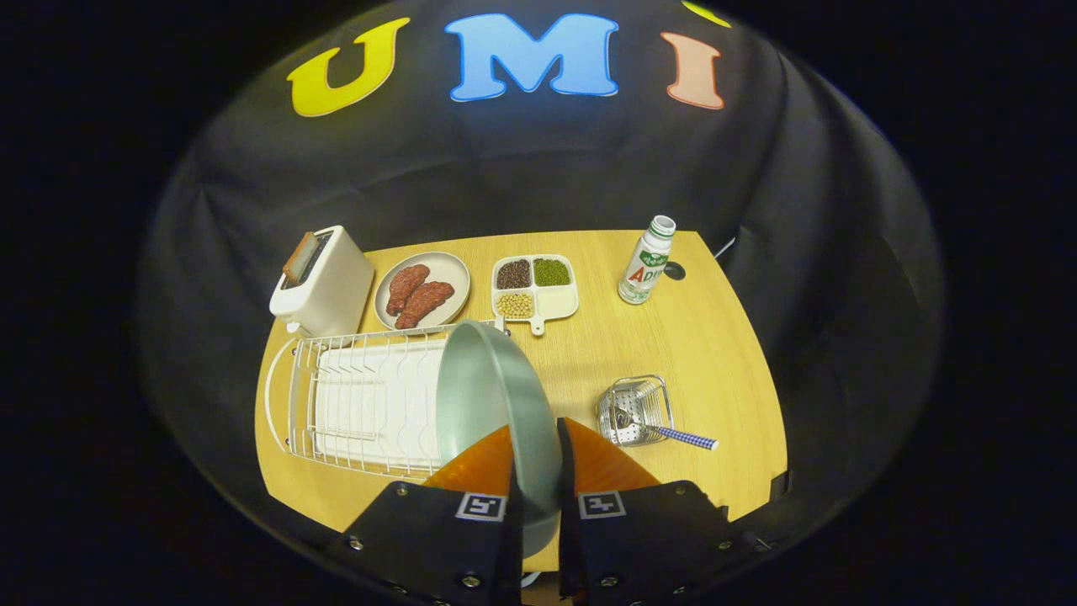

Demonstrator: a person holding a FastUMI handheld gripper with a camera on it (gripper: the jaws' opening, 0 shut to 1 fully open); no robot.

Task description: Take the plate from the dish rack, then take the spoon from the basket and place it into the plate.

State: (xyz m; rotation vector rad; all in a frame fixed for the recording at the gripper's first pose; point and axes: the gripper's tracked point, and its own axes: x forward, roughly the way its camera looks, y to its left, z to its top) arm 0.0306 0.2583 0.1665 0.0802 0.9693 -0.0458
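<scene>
- Between the two fingers of the hand-held gripper (536, 438), a pale green round plate (496, 404) stands on edge, its rim clamped from both sides and its hollow face turned toward the rack.
- Beside the plate, a white wire dish rack (353, 404) with a white drip tray rests on the light wooden bench (715, 337).
- To the other side of the fingers, a small perforated metal basket (635, 408) lies tipped over; a spoon with a blue-checked handle (673, 435) projects from it onto the bench.
- Beyond the rack stand a white toaster (324, 282) holding a slice, a beige plate of red meat pieces (422, 289), and a white four-part tray of beans and grains (534, 286).
- Well apart, near the far bench edge, stands a white bottle with a green label (647, 259).
</scene>
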